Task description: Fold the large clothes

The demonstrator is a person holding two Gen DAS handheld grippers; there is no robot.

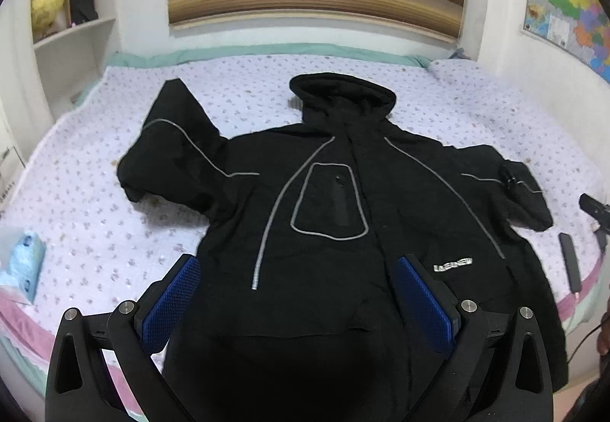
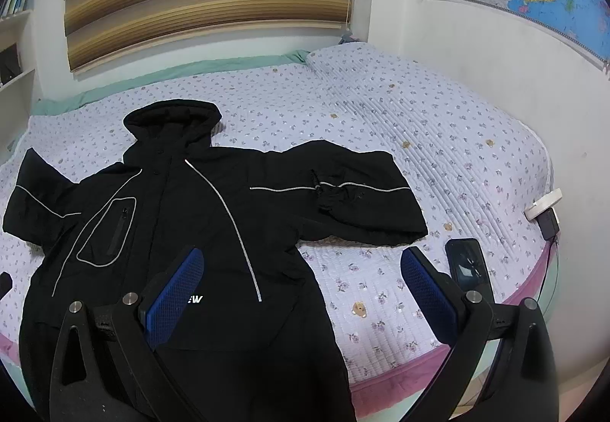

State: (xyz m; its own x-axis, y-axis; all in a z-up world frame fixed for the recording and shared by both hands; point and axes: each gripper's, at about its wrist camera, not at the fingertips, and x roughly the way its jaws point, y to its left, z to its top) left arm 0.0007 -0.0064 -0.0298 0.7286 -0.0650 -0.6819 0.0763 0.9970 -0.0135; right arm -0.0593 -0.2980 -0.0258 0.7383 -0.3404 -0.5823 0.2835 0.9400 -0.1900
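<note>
- Black hooded jacket with grey reflective piping (image 1: 324, 200) lies front-up, spread flat on the lilac floral quilted bed (image 1: 114, 231), directly ahead of and below both grippers.
- Left gripper (image 1: 297, 281): blue pads spread wide, holding nothing, hovering over the jacket's lower body.
- Right gripper (image 2: 303, 277): spread, empty, over the jacket's right hem edge; dark phone (image 2: 467, 265) just beyond its right finger.
- Judgement: folding not yet begun; next move likely needs a sleeve pinched and carried inward.

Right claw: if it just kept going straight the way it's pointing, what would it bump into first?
Probably the black jacket: the right claw hangs open over its near edge and the quilted bedspread beside it. Depth is unclear, so it might touch the bedspread first.
</note>
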